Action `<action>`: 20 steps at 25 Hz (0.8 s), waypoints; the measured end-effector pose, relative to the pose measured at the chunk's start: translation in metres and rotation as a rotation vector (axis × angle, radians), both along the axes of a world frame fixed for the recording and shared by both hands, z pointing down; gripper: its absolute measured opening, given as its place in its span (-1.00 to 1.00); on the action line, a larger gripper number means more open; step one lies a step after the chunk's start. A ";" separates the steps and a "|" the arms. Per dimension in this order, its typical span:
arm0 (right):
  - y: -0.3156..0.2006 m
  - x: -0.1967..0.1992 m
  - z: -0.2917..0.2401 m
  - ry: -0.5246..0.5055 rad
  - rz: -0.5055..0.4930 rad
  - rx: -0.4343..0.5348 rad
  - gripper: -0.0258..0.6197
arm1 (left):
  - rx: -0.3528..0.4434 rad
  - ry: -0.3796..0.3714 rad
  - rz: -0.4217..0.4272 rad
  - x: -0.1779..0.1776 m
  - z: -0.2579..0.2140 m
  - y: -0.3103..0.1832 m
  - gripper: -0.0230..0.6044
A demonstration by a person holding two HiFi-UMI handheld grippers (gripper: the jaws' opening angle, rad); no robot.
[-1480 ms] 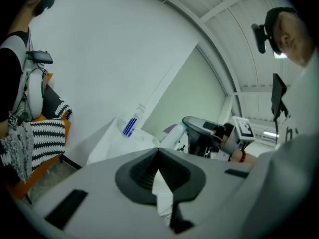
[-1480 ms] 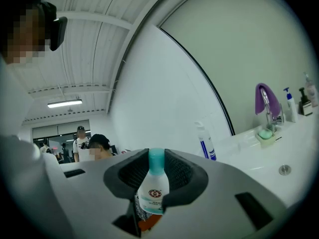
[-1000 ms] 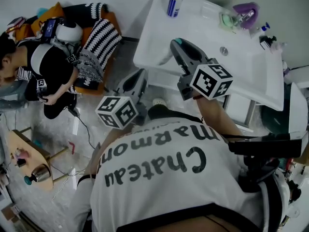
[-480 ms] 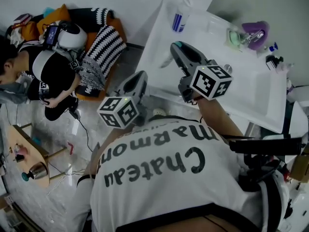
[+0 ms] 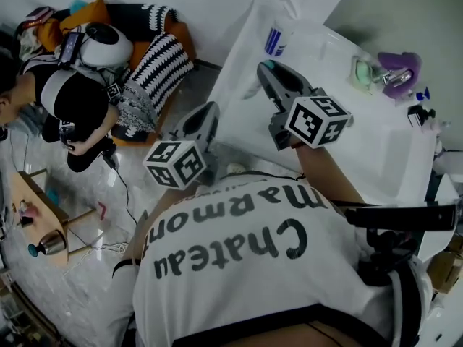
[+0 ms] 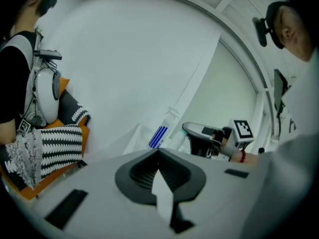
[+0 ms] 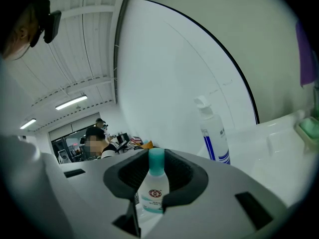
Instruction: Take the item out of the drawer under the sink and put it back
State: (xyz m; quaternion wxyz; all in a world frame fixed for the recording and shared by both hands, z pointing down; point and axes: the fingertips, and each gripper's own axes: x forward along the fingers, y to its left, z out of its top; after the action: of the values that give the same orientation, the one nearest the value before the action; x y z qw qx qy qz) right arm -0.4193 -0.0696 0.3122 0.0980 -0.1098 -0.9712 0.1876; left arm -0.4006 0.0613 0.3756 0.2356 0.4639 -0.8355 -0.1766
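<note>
gripped in the right gripper (image 5: 269,71), with jaws partly closed and pads pressed on both sides: a small clear bottle (image 7: 151,190) of smooth plastic, with rounded shoulders, a teal cap and a white label with a round red emblem. held upright in the head view, over the left end of the sink (image 5: 347,150), a glossy white slab with a straight front edge and a square corner. stood at the sink's back left: a tall white spray bottle (image 5: 275,38) with blue stripes, close to the plain white wall (image 7: 164,83) and just beyond the held bottle. lay further right along the back rim, well apart from the gripper: a pale green soap dish (image 5: 362,69) and a purple item (image 5: 400,67). kept lower and to the left, off the sink's edge: the left gripper (image 5: 206,114), grey and matte, with a checker-marked cube (image 5: 176,163) on its body, jaws narrowly parted, only pale background visible in the gap. left open between sink corner and a black-and-white striped cushion (image 5: 155,67): a strip of speckled floor (image 5: 145,208), with a seated person (image 5: 72,100) beyond.
</note>
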 end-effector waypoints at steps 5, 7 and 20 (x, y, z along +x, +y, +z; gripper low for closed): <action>-0.017 -0.019 0.014 0.020 -0.011 -0.006 -0.61 | -0.018 0.040 -0.010 -0.013 0.009 -0.015 -0.90; -0.022 -0.024 0.020 0.027 -0.012 -0.011 -0.61 | -0.030 0.058 0.002 -0.013 0.014 -0.021 -0.90; -0.053 -0.041 0.050 0.059 0.057 -0.056 -0.61 | -0.089 0.104 0.045 -0.015 0.031 -0.036 -0.90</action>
State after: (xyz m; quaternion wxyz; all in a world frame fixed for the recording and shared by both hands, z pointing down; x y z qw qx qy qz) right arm -0.4600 -0.1227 0.3623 0.1181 -0.0790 -0.9649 0.2208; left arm -0.4160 0.0251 0.4062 0.3033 0.4619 -0.8184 -0.1576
